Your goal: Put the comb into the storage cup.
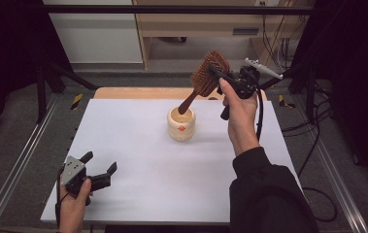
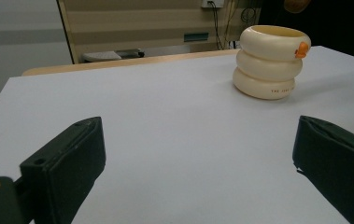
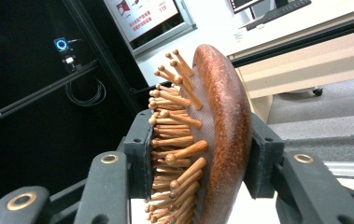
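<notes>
Right gripper: the black two-jaw gripper in the person's right hand (image 1: 227,79) was clamped on the head of a brown wooden paddle hairbrush with wooden bristle pins (image 1: 209,73), raised above the far right part of the table.
Grip detail: in the right gripper view one pad (image 3: 139,154) pressed on the bristle side and the other on the smooth rounded back of the hairbrush (image 3: 223,135).
Hairbrush position: held in the air, tilted, head up and to the right, handle slanting down and to the left, with the handle's tip at the mouth of the cup; whether the tip touched the rim could not be told.
Cup: a cream-coloured ribbed cup shaped like three stacked rings, with a small orange mark on its side (image 1: 181,124), stood upright near the middle of the white tabletop (image 1: 138,160).
Left gripper: the black two-jaw gripper in the person's left hand (image 1: 99,167) rested low at the near left corner of the table, jaws spread wide with nothing between them.
Left gripper view: the cup (image 2: 270,60) stood well ahead of the spread jaws, toward the right, with bare tabletop (image 2: 165,126) between.
Right hand: wrapped around the gripper's handle, dark sleeve (image 1: 264,194) reaching in from the bottom right.
</notes>
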Motion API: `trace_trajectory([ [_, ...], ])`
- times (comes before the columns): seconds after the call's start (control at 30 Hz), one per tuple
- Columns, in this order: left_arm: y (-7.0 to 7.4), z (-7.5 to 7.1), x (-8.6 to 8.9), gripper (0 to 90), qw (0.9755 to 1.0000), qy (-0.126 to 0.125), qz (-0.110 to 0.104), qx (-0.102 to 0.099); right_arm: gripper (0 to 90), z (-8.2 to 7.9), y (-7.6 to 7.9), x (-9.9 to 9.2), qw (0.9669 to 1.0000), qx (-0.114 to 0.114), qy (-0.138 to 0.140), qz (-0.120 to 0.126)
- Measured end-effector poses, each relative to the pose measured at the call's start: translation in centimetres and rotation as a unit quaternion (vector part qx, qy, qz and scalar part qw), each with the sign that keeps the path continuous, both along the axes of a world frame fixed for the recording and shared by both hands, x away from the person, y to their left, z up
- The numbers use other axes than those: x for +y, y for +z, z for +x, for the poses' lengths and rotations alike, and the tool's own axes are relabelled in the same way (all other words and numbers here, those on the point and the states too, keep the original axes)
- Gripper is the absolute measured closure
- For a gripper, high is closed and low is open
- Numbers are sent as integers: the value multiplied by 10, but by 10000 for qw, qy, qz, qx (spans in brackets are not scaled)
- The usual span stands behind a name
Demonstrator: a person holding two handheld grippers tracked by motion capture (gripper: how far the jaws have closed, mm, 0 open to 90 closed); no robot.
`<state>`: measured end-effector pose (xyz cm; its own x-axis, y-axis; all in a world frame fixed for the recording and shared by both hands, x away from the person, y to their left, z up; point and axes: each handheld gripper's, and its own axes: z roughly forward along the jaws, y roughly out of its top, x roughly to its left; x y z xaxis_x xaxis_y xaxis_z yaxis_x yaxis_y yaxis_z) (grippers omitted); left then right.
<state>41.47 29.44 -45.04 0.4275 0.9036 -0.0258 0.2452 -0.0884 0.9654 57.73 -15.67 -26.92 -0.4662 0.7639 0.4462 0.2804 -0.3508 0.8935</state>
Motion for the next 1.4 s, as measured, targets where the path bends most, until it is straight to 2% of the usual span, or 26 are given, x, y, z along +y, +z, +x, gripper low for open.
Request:
trace_trajectory([
  [0.6,0,0,-1,27,10000,-20,16,14,530,3,-7,0,9999,49,-45,-111],
  [0.97,-1,0,-1,27,10000,-27,11,32,527,13,-28,10,9995,151,-82,-247],
  [1.3,-1,1,-1,27,10000,-32,11,30,527,19,-41,17,9988,240,-71,-427],
  [1.4,-1,1,-1,27,10000,-33,6,31,526,20,-43,18,9988,254,-71,-402],
])
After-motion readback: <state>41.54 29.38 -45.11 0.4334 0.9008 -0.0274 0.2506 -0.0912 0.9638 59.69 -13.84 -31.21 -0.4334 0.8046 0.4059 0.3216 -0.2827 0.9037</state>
